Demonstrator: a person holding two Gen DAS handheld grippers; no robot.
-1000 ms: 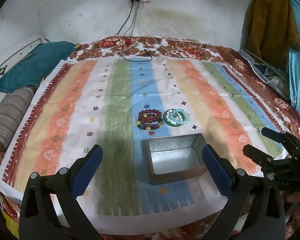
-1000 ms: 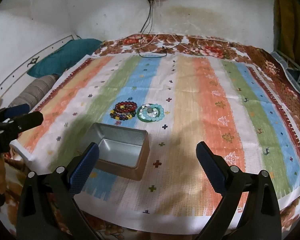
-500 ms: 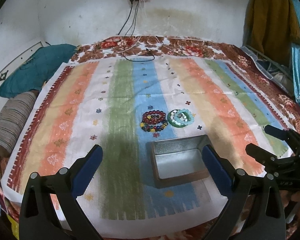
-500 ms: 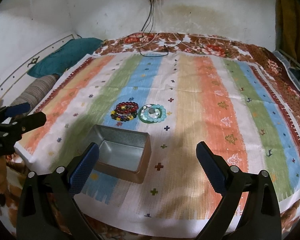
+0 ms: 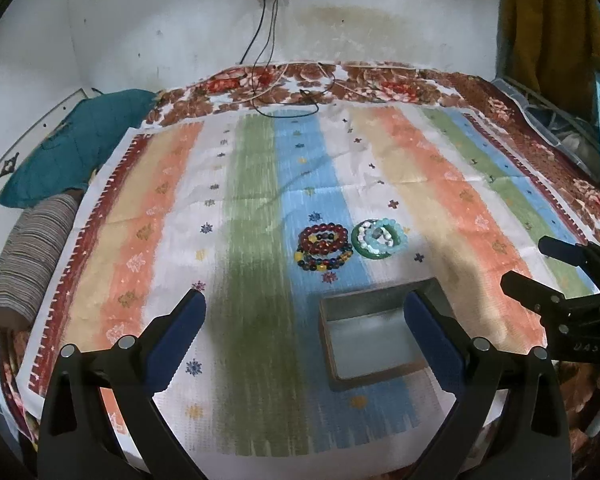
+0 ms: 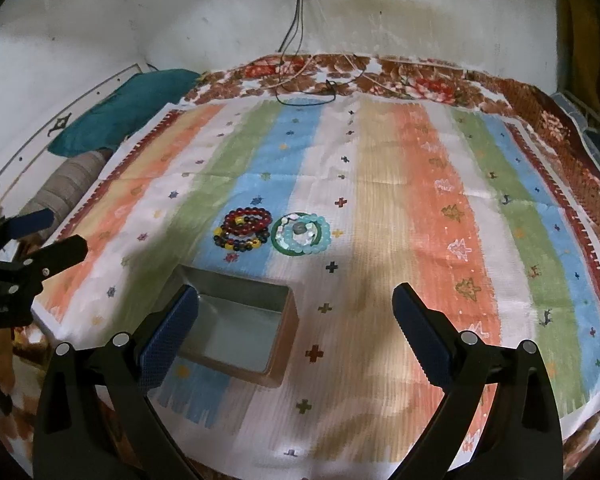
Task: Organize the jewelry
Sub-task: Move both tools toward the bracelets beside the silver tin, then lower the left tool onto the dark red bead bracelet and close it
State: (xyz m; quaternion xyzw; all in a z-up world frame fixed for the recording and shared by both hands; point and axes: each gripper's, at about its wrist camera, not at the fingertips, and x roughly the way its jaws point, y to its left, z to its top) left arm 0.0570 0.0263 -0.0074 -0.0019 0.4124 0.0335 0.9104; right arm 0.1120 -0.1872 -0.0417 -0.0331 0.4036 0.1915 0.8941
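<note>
The left claw (image 5: 304, 312) hangs wide open above the near edge of the bed with nothing between its blue pads, and the right claw (image 6: 294, 312) is spread just as wide and equally empty. Each one shows in the other's view: the right claw at 3 o'clock of the left view, the left claw at 9 o'clock of the right view.

The bed (image 5: 572, 184) fills both views, and a striped cloth (image 5: 256, 240) lies over most of it. At 10 o'clock a teal pillow (image 5: 80, 148) sits by the wall. Cables (image 5: 268, 40) drop from a wall socket at 12 o'clock onto the far edge of the bed.

On the cloth, at about 5 o'clock of the left view, stands an open tin (image 5: 374, 332); its metal floor looks bare. Just beyond it, toward 12 o'clock, two heaps of jewelry lie side by side and almost touching: the red beads (image 5: 323, 246) on the blue stripe, mixed with dark and yellow ones, and the green beads (image 5: 379, 238) just to their right, pale turquoise and white inside a darker green ring.

By my reading the task is barely begun. Nothing is in the tin, both heaps are untouched on the cloth, and neither claw is near them. Both heaps are left to be lifted into the tin.
</note>
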